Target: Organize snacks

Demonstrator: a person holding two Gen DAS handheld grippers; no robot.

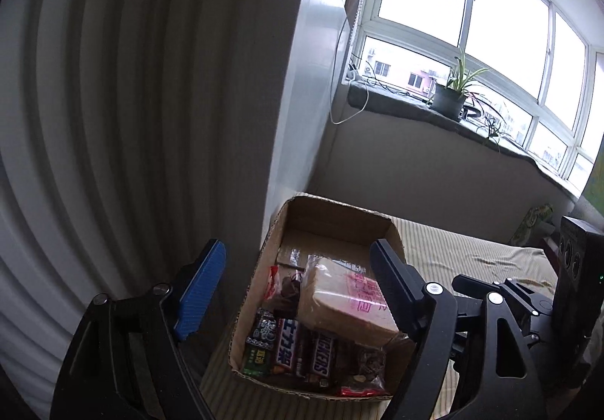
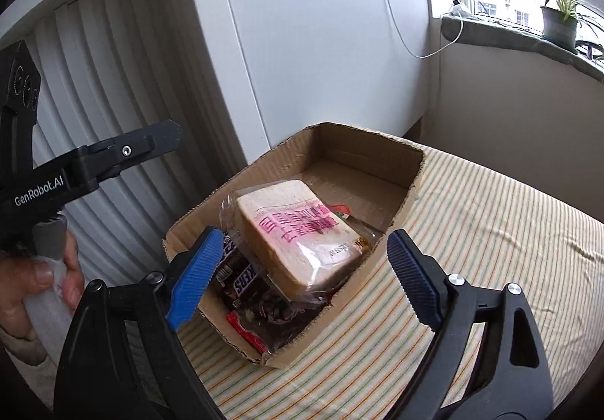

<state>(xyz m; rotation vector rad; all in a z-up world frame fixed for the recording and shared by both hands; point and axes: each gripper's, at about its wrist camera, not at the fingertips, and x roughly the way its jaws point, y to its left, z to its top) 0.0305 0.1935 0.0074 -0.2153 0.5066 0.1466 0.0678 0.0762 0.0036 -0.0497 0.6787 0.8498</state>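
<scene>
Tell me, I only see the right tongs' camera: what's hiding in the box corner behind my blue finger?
Observer: A green pack lies in that corner of the box, next to a white bar.
Operator: Are the left tongs holding a snack?
Observer: No. The left tongs are open and empty, pointed at the box.
</scene>
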